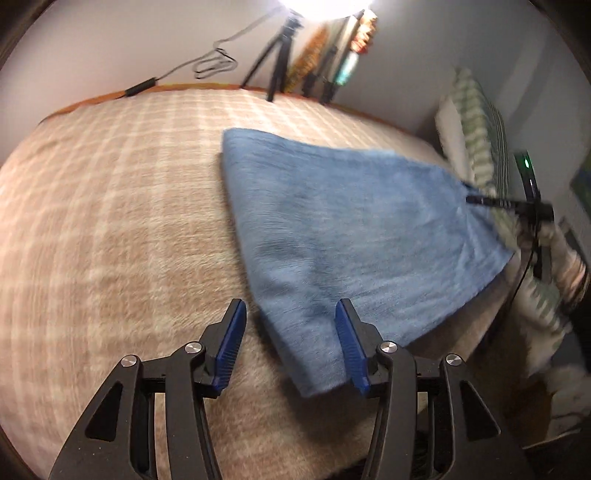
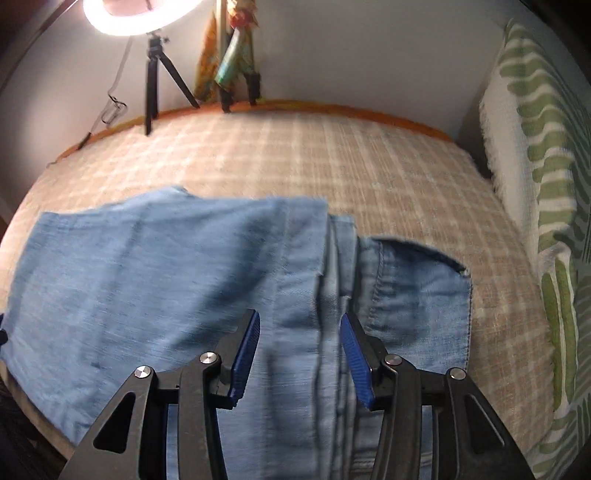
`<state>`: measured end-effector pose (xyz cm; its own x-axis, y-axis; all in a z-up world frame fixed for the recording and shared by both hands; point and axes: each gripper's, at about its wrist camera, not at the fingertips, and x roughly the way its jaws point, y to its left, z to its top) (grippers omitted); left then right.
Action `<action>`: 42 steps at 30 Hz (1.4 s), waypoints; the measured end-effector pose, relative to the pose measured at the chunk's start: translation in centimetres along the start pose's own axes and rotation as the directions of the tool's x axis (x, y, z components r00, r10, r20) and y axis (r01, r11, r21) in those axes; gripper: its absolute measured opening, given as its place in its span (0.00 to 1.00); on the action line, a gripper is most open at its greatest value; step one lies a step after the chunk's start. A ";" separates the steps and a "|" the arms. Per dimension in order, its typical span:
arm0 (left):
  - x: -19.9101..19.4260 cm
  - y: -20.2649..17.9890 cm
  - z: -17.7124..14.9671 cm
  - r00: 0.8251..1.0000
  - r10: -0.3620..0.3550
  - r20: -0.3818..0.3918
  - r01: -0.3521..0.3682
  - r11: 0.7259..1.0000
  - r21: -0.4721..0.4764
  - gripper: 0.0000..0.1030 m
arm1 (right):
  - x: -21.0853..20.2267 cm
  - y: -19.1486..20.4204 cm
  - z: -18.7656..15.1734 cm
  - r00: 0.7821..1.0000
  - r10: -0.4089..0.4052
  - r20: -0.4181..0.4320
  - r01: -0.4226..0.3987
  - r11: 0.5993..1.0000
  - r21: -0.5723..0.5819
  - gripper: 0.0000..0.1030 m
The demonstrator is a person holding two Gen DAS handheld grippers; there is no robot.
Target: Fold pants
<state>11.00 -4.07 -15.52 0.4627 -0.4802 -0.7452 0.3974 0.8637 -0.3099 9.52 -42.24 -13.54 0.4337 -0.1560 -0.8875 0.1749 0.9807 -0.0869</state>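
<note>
Light blue denim pants [image 1: 351, 229] lie folded on a beige checked blanket [image 1: 110, 221]. My left gripper [image 1: 291, 325] hovers over their near corner. Its blue pads stand apart, with the cloth's edge lying loose beside the right pad. At the far right corner of the pants the right gripper [image 1: 471, 199] shows as a blurred black shape. In the right wrist view, the pants [image 2: 147, 277] spread under my right gripper [image 2: 301, 332]. A folded leg lies over the pocket and waistband part [image 2: 417, 291]. The pads stand wide apart above the flat fabric and press on nothing.
A ring light [image 2: 140, 14] on a black tripod [image 2: 153, 85] stands at the bed's far edge by the wall, a cable [image 1: 214, 62] trailing from it. Green-patterned pillows [image 2: 546, 184] are stacked along the right side. Bare blanket [image 2: 369, 166] lies beyond the pants.
</note>
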 end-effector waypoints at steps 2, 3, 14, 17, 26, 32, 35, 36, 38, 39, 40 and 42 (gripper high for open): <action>-0.4 0.8 -0.1 0.999 -0.028 0.016 0.029 0.998 -0.054 0.47 | -1.3 1.1 0.5 0.999 0.031 0.029 -0.031 0.999 -0.008 0.51; -0.4 1.1 -0.1 0.999 -0.045 0.018 0.046 0.995 -0.084 0.48 | -2.0 1.9 0.8 0.997 0.054 0.047 -0.053 0.998 -0.013 0.55; 1.5 4.1 -0.4 0.953 -0.289 0.092 0.302 0.871 -0.388 0.47 | -4.6 14.9 3.9 0.942 0.329 0.064 -0.318 0.937 -0.141 0.67; 1.5 3.4 -0.4 0.949 -0.295 0.109 0.315 0.876 -0.365 0.45 | -3.8 18.8 4.6 0.922 0.385 0.020 -0.378 0.912 -0.161 0.69; 0.9 1.5 0.2 0.935 -0.302 0.188 0.346 0.894 -0.284 0.33 | 0.7 29.3 6.0 0.872 0.460 -0.168 -0.485 0.859 -0.166 0.69; 0.7 0.5 1.0 0.933 -0.298 0.203 0.342 0.911 -0.232 0.33 | 2.5 33.8 6.9 0.869 0.430 -0.247 -0.479 0.856 -0.194 0.69; 0.7 0.1 1.2 0.931 -0.299 0.210 0.343 0.914 -0.216 0.33 | 3.1 35.1 7.1 0.880 0.387 -0.277 -0.449 0.868 -0.212 0.69; 0.7 0.0 1.3 0.931 -0.299 0.211 0.342 0.916 -0.211 0.33 | 3.3 35.6 7.1 0.882 0.371 -0.290 -0.438 0.873 -0.216 0.69; 0.9 -0.5 1.6 0.932 -0.295 0.212 0.337 0.920 -0.202 0.33 | 3.5 36.3 7.2 0.889 0.342 -0.304 -0.417 0.880 -0.228 0.69; 1.0 -0.4 1.6 0.932 -0.293 0.212 0.334 0.921 -0.198 0.33 | 3.7 36.6 7.2 0.892 0.326 -0.313 -0.406 0.882 -0.239 0.69; 1.0 -0.6 1.7 0.933 -0.289 0.213 0.330 0.924 -0.194 0.33 | 3.8 37.1 7.1 0.896 0.306 -0.323 -0.393 0.885 -0.250 0.69; 1.1 -0.8 1.7 0.935 -0.283 0.214 0.324 0.927 -0.187 0.33 | 4.2 37.9 7.1 0.903 0.264 -0.338 -0.363 0.890 -0.276 0.67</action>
<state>12.56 -5.54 -15.07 0.4896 -0.7264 -0.4823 0.3705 0.6740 -0.6391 24.20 -6.60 -17.37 0.1388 0.1574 -0.9777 -0.2453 0.9620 0.1200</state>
